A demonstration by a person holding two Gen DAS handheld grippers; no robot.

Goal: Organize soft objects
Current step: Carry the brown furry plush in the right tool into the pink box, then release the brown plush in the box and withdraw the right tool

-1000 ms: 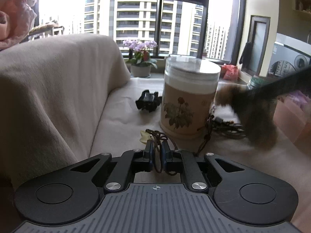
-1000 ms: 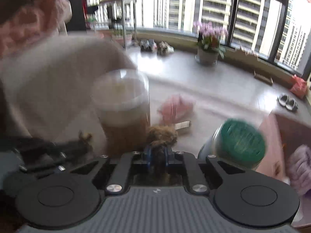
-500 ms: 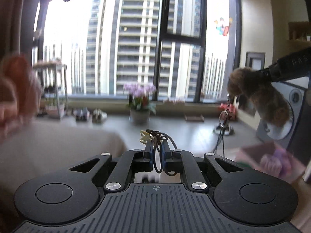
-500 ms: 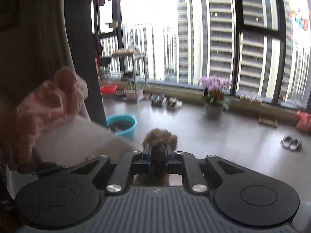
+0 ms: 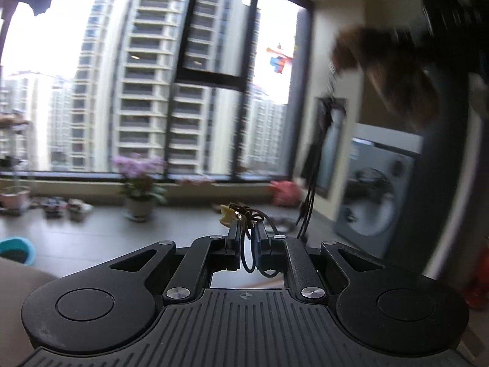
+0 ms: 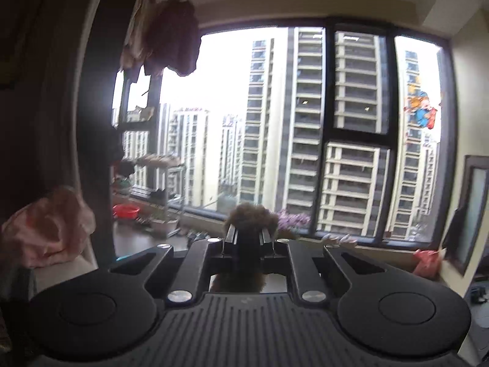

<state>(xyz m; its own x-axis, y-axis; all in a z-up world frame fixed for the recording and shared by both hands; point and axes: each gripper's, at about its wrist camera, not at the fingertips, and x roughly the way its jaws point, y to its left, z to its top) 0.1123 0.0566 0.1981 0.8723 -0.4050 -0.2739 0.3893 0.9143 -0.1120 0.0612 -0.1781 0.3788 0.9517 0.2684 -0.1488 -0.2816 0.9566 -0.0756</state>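
Now, near to far, with both tools raised and looking out at the room.

Left gripper (image 5: 247,238): jaws clenched on a cord loop (image 5: 247,253), with a small pale charm (image 5: 225,215) at the tips and dark strands trailing off to the right.

Right gripper (image 6: 247,238): jaws grasping a brown furry toy (image 6: 250,217); its fluff bulges above the tips and shows again below, behind the fingers.

Task's thing: the toy and its cord look like one keychain held between two tools in the air, with no bench in sight.

Doing it well: I would keep both grips firm and move the two hands together, since pulling them apart could tug the cord out of the left jaws. Pick the landing place first, lower the fur end, then let the cord go last.

Left view only: the toy from outside, blurred at upper right (image 5: 397,82), with its cords (image 5: 308,195) hanging down; also a washing machine (image 5: 376,195) by the wall.

Right view only: a pink cloth (image 6: 45,229) heaped at the left and dark clothes (image 6: 171,42) hanging above the window (image 6: 305,122).

Both views: potted purple flowers (image 5: 139,180) on the sill, and towers beyond.
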